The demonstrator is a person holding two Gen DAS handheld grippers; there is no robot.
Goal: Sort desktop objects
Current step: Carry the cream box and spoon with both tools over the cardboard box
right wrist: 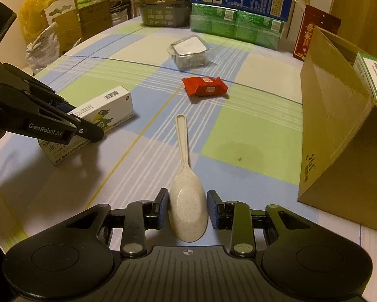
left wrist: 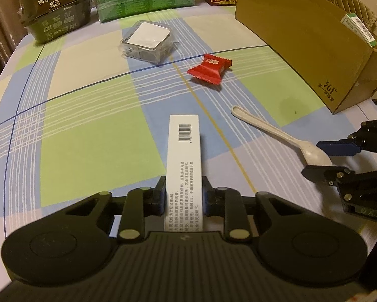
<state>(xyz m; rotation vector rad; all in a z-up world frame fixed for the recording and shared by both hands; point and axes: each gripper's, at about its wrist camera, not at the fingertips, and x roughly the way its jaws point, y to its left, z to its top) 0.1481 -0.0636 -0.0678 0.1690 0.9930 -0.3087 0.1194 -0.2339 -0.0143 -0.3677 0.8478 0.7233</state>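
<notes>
The left gripper (left wrist: 183,196) pinches the white cardboard medicine box (left wrist: 184,161); the right gripper (right wrist: 187,210) clamps the speckled cream plastic spoon (right wrist: 187,201). Far on the table lie a red candy wrapper (right wrist: 204,86) and clear plastic container (right wrist: 189,52), unsorted. One green-white carton (right wrist: 372,80) sits inside the brown cardboard box (right wrist: 339,130) at right.

A home: the surface (right wrist: 238,136) wears a plaid tablecloth, food cartons (right wrist: 238,5) stacked beyond the tongs, bags and boxes (right wrist: 62,22) piled farther left by a curtain (left wrist: 2,7).

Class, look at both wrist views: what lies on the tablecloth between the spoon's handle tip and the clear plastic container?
The red candy packet lies between the spoon and clear container, plainest in the right wrist view.
</notes>
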